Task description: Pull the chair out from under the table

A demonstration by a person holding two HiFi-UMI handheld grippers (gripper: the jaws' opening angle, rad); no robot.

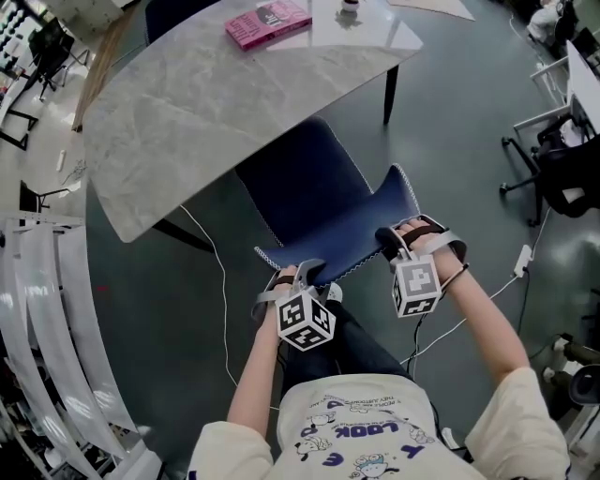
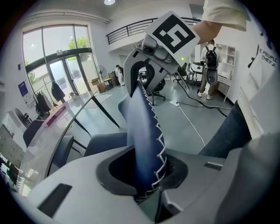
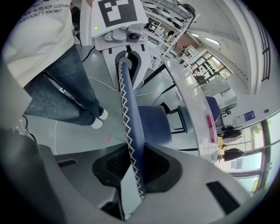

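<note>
A dark blue chair [image 1: 305, 192] with white stitching stands partly under the grey marbled table [image 1: 216, 103]; its seat reaches under the table's near edge. My left gripper [image 1: 306, 278] is shut on the left end of the backrest's [image 1: 361, 236] top rim. My right gripper [image 1: 397, 241] is shut on the right end. In the left gripper view the stitched backrest [image 2: 146, 140] runs up from between the jaws of my left gripper [image 2: 148, 177]. In the right gripper view the backrest [image 3: 130, 127] sits clamped in my right gripper [image 3: 131, 175], with the seat [image 3: 154, 123] and table [image 3: 192, 109] beyond.
A pink book [image 1: 268, 22] lies on the table's far side. White cables [image 1: 223, 300] trail over the dark floor beside the chair. A black office chair [image 1: 562, 173] stands at the right, and white curved racks [image 1: 52, 328] at the left. The person's legs [image 1: 352, 342] are just behind the backrest.
</note>
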